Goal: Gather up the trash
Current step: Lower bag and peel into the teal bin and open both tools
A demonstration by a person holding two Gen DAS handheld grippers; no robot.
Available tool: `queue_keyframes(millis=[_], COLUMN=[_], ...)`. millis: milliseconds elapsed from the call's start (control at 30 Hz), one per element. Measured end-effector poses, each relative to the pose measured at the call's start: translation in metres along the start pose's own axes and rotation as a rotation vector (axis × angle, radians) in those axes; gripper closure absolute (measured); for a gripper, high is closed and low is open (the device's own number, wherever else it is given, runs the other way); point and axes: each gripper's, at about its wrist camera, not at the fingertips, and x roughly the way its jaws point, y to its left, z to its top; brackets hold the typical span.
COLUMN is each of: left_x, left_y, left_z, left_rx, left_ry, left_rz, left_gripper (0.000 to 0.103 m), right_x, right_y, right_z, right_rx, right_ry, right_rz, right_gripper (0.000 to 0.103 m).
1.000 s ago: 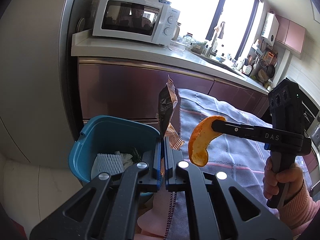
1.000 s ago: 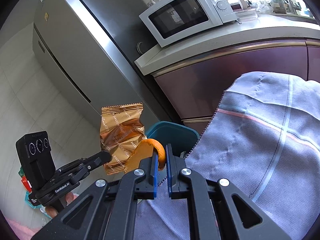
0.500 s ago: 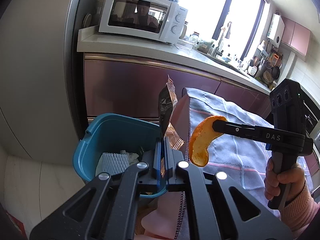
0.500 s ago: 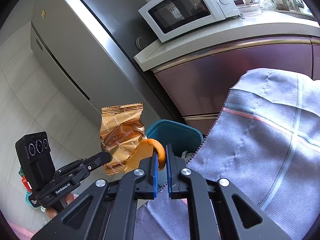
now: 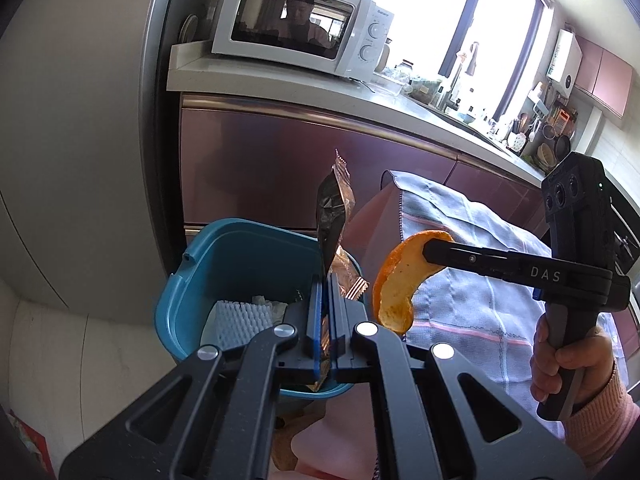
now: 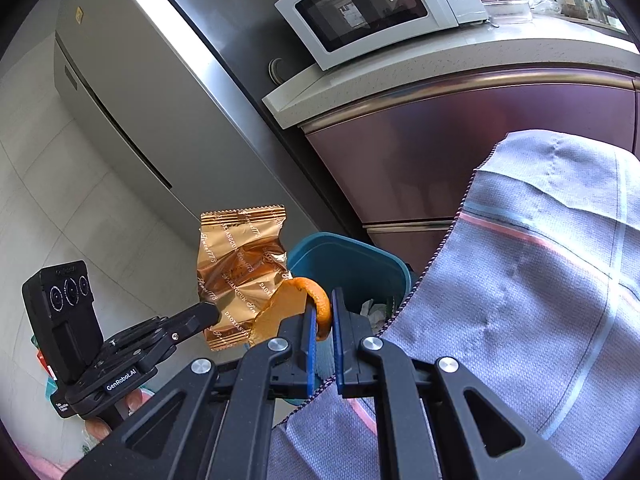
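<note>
My left gripper (image 5: 325,280) is shut on a crinkled gold snack wrapper (image 5: 334,216), held upright over the near rim of a teal trash bin (image 5: 240,256). The wrapper also shows in the right wrist view (image 6: 240,276), with the left gripper (image 6: 208,312) below it. My right gripper (image 6: 321,300) is shut on a curved orange peel (image 6: 316,304). In the left wrist view the peel (image 5: 400,280) hangs from the right gripper (image 5: 430,250) just right of the bin, above the table edge. The bin (image 6: 352,264) holds white paper scraps.
A table under a grey-blue checked cloth (image 5: 480,280) stands right of the bin. Behind are maroon cabinets (image 5: 280,160), a counter with a white microwave (image 5: 296,24), and a grey fridge (image 6: 140,100) at left. The floor is pale tile (image 6: 40,200).
Both grippers have shifted slightly toward the bin with their loads; the bin now sits closer under the wrapper. Both grips are unchanged.
</note>
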Motion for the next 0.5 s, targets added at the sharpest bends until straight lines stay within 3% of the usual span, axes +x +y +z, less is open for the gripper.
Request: queue_keyframes(millis=[500], left_x=[0.014], left_y=[0.010], left_z=[-0.001], left_rx=[-0.018], left_ry=[0.016], left_rz=[0.026], left_gripper=[0.100], right_x=[0.020], right_y=[0.003], right_z=[0.006], right_rx=[0.001], right_ry=[0.035], right_rz=[-0.015], right_gripper=[0.097])
